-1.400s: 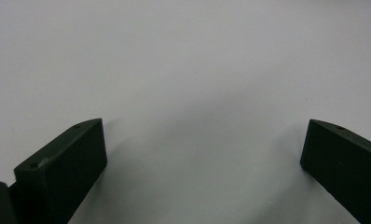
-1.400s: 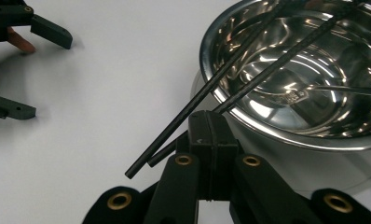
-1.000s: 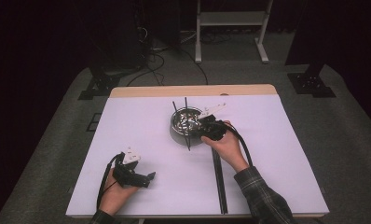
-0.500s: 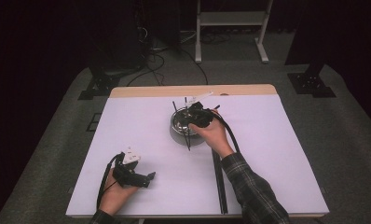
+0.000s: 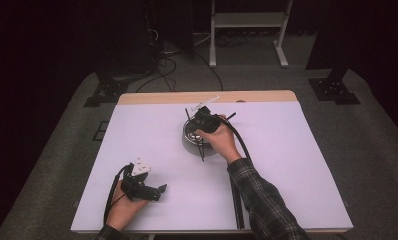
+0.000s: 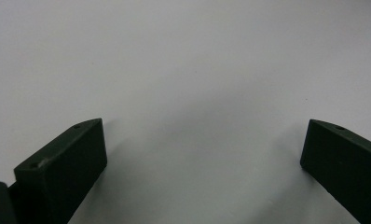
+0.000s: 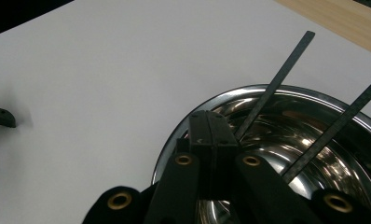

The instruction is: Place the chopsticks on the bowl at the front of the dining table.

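Closed right gripper (image 7: 210, 135) hovering over a shiny steel bowl (image 7: 286, 100)

Thin black carbon strips (image 7: 274, 84) are leaning inside the round bowl, mid-counter (image 5: 297, 150); left gripper (image 5: 154, 191), nearer the person than the bowl, is gaping empty.

The white worktop (image 5: 297, 165) is evenly lit against dark surroundings; the steel bowl (image 7: 309, 140) throws glare, and soft shadows blur nearby.
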